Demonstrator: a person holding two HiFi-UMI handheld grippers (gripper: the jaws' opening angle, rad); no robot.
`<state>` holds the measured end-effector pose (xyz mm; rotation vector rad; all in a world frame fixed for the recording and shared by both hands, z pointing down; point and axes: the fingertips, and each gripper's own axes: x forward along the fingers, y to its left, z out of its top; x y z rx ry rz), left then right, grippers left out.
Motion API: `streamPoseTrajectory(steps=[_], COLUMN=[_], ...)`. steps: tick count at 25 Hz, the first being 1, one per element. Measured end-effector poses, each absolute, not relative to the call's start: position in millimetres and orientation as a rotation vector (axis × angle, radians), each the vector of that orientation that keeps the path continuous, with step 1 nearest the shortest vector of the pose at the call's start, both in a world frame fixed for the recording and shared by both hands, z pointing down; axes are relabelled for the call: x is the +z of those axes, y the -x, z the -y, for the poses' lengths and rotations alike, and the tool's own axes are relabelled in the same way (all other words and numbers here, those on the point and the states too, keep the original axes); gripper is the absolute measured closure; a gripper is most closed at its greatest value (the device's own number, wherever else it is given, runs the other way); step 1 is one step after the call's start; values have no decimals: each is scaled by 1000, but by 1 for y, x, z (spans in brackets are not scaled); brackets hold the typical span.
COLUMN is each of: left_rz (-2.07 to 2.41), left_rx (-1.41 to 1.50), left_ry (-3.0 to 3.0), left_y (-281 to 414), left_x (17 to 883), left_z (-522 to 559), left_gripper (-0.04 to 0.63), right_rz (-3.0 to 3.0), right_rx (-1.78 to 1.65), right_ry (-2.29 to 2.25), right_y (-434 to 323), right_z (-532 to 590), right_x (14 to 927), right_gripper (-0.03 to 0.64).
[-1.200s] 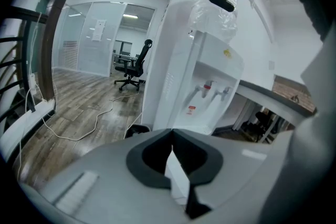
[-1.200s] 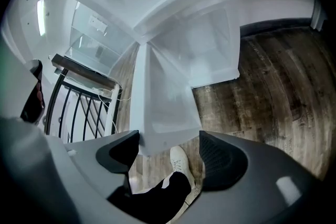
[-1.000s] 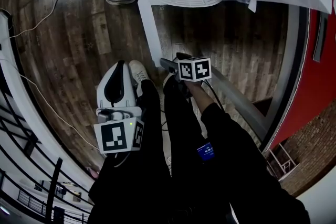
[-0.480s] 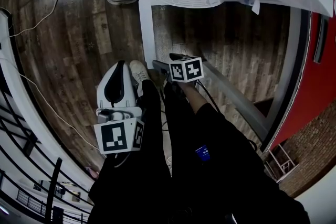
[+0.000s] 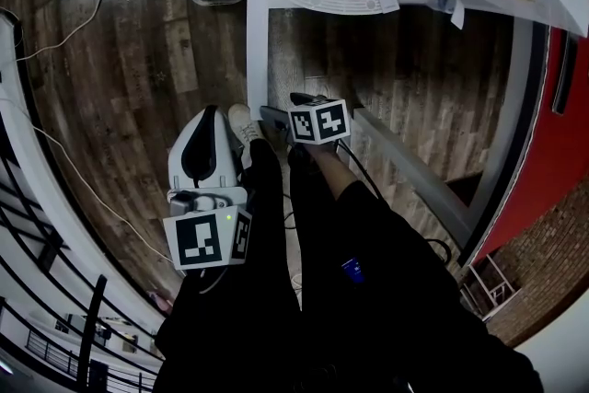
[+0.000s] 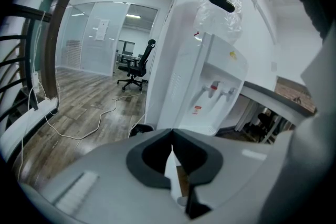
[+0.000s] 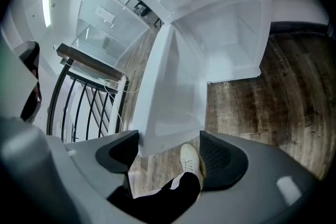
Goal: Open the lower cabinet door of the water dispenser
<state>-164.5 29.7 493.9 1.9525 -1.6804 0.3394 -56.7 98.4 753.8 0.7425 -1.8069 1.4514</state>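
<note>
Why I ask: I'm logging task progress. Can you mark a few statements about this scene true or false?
1. The lower cabinet door stands swung open. True.
2. The left tool has its jaws wide apart. False: they are together.
3. The right tool is clamped shut on the door. False: its jaws are apart.
4. A white shoe shows between the right tool's jaws. True.
</note>
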Motion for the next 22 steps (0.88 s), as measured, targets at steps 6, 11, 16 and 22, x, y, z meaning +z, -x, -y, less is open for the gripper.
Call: streamPoseTrajectory(steps=[6, 11, 16, 22], left_rz=[1683, 1685, 1685, 1697], left_rx=[343, 343, 341, 335], left_ry=[-1949, -1950, -1960, -1969], left_y=[168, 169, 169, 170], left_x=[494, 495, 490, 482], left_z=[-32, -31, -28, -24], left_gripper=[589, 589, 589, 589], right_rz=[1810, 1818, 1863, 1935], right_rx=[1445, 1429, 1314, 1154], right_ry=[-730, -711, -647, -690], right_y=[64, 68, 74, 71], right_z=[-98, -96, -95, -71], right_x=[753, 753, 743, 726], right_gripper=[250, 249, 321, 438])
